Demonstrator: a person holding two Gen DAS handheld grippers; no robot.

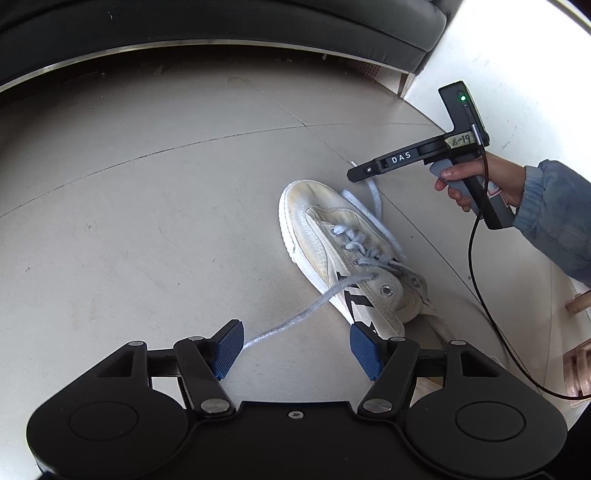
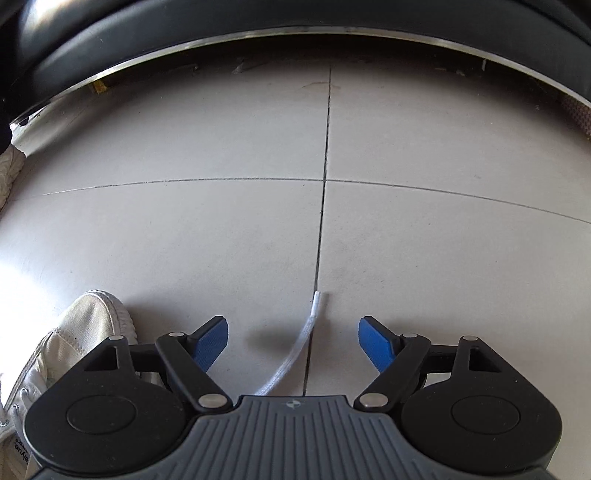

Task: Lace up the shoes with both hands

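A: On the pale tiled floor, where is the white canvas sneaker lying?

B: Between both spread hand-held grippers, left and right, each straddling a loose pale-blue lace end; pinching them is likely next.

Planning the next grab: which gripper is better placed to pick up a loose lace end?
Right. The right gripper is open, with the lace tip lying between its fingers. The left gripper only straddles mid-lace.

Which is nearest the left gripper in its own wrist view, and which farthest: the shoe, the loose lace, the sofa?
1. Loose lace: on the floor, running in between the open jaws of the left gripper.
2. Shoe: just beyond, to the right.
3. Sofa: far back, along the top.
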